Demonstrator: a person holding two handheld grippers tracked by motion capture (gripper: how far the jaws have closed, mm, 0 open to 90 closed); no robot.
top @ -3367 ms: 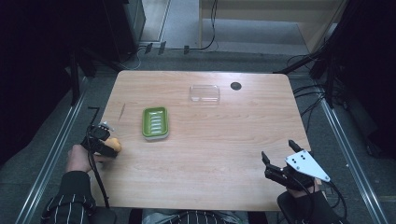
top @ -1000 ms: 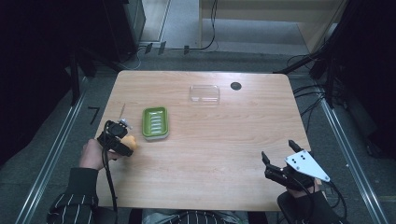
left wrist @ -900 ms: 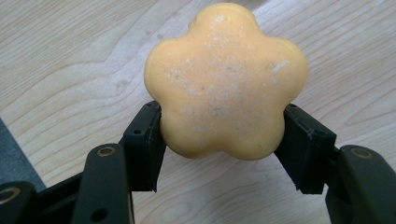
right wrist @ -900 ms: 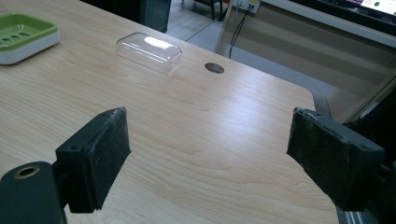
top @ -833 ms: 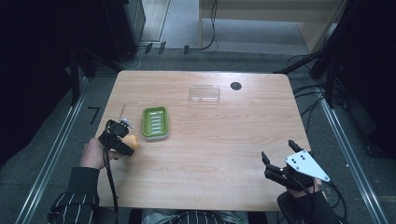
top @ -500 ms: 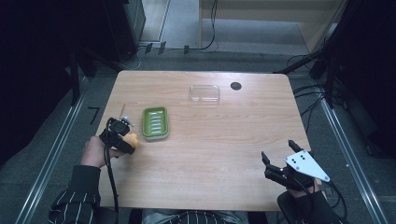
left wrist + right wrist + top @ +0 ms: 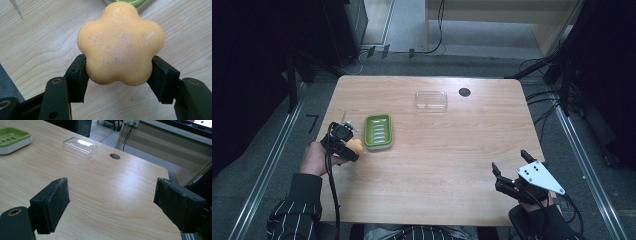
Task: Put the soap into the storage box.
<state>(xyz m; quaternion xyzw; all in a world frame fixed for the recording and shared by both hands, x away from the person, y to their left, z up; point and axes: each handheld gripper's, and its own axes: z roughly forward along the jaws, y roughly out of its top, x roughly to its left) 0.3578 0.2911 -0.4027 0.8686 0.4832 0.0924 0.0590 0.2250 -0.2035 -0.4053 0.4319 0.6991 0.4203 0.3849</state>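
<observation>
- Table (image 7: 447, 150) comes first — the broad wooden top takes up the middle of the high view, and the soap is held just above its bare left part, so a drop would land on wood short of the dish and could roll towards the left edge.
- Soap dish (image 7: 378, 131), green with a slotted floor, sits at centre left of the high view, just right of the soap; coming in too low could knock its near rim and shove it aside.
- Clear lid (image 7: 431, 100) lies well apart in the upper middle, out of the path, so little risk there.
- Right gripper (image 7: 508, 177), lower right of the high view, has its jaws spread wide with nothing between them — idle and harmless unless it swings in.
- Left gripper (image 7: 348, 148) pinches the soap by two of its lobes; rounded sides give the pads little purchase, so a tilt may twist it loose.
- Soap (image 7: 120, 42), orange and flower-shaped, could settle crooked on the dish rim if let go early.
</observation>
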